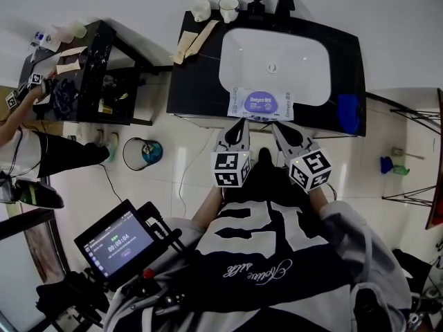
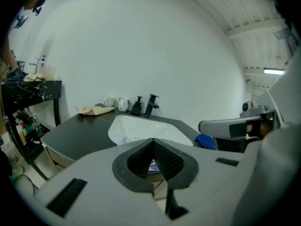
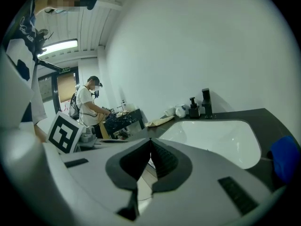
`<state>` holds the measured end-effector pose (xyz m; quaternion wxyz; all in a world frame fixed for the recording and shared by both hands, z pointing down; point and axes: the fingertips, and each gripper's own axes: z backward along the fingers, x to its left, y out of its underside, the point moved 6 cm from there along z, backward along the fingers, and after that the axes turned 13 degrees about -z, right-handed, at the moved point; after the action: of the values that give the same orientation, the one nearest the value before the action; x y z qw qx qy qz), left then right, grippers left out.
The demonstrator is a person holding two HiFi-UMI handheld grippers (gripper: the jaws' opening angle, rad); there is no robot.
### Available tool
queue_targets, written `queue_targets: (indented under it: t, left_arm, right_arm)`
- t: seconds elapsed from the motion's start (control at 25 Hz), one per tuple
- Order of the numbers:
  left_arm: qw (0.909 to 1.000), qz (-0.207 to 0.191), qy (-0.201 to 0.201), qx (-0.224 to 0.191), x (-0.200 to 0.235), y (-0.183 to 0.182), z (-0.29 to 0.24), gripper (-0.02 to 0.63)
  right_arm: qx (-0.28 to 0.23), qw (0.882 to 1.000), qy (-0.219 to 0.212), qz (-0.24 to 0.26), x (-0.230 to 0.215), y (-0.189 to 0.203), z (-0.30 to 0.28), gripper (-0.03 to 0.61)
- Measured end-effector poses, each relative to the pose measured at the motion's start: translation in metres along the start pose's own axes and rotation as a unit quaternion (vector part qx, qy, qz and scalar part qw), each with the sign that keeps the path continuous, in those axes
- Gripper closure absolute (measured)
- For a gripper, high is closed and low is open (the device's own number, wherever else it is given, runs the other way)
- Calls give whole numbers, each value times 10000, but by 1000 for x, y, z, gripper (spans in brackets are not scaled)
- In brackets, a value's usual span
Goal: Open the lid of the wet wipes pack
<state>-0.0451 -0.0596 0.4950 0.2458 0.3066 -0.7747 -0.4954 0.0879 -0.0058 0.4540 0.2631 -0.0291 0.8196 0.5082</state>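
Evidently, approach is pending: left hand-held gripper (image 1: 243,122) and right hand-held gripper (image 1: 276,126) are held closed, empty. The wet wipes pack (image 1: 261,104) lies just ahead; its lid (image 1: 262,102) must be pinched next.

A white-and-purple wet wipes pack (image 1: 261,103) lies across the front rim of the white oval basin (image 1: 277,61), clear above and in front. The dark desk (image 1: 196,88) is bare at its left. A blue cloth (image 1: 349,113) lies near on the right. A black tap (image 1: 284,2), dark soap bottle (image 1: 257,5) and white cups (image 1: 228,7) line the back, well apart.
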Motion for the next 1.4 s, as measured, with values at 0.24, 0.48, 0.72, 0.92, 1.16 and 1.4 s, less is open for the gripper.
queue_targets:
  t: [0.24,0.48,0.72,0.92,1.16,1.4]
  left_arm:
    - [9989,227,-224,348,7,13,-39,615]
    - [9948,490,-444,779,13,38,-62,615]
    - [9907,632,-611,1039,15,54,-66,615]
    - [9871,928,-660,1124,18,60,-70,615]
    - [9863,1032,-724,1065,18,64,-73,615]
    - [9849,1162,-683,1086,18,61,-68,615]
  right_arm:
    - [558,9980,-211,203,-29,-1,-33,578]
    - [1326,9884,-312,675,-53,9,-64,578]
    - [1815,9754,-594,1098,-57,13,-81,552]
    - [2099,9626,-745,1544,-58,17,-88,527]
    - [2466,9387,-961,2211,-56,27,-100,511]
    - [2879,9111,-1045,2758,-48,35,-106,482]
